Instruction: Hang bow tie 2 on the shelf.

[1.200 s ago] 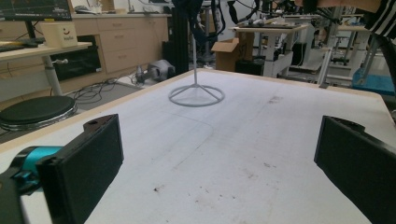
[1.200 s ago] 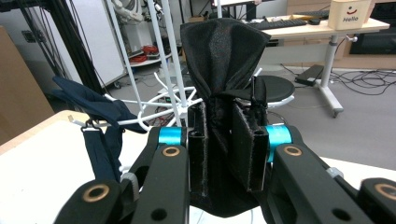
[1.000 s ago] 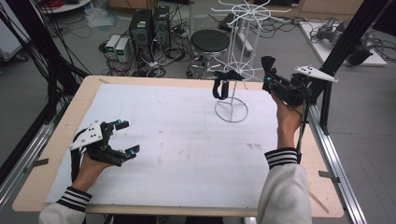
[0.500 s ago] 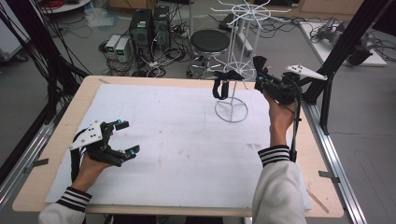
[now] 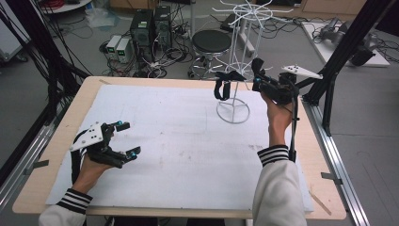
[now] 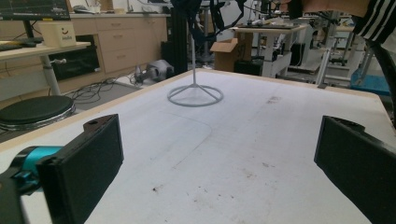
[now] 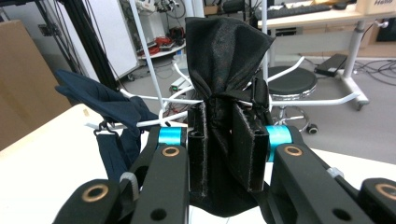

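Even, bright indoor light falls from overhead, casting soft, faint shadows on the white table. All views are slightly soft-grained; no glare.

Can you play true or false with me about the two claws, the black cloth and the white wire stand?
1. The right claw squeezes a black cloth. True.
2. The left claw holds the dark blue cloth. False: it is open, holding nothing, above the white table cover.
3. The dark blue cloth hangs on the white wire stand. True.
4. The wire stand lies tipped over. False: it stands upright on its ring base.
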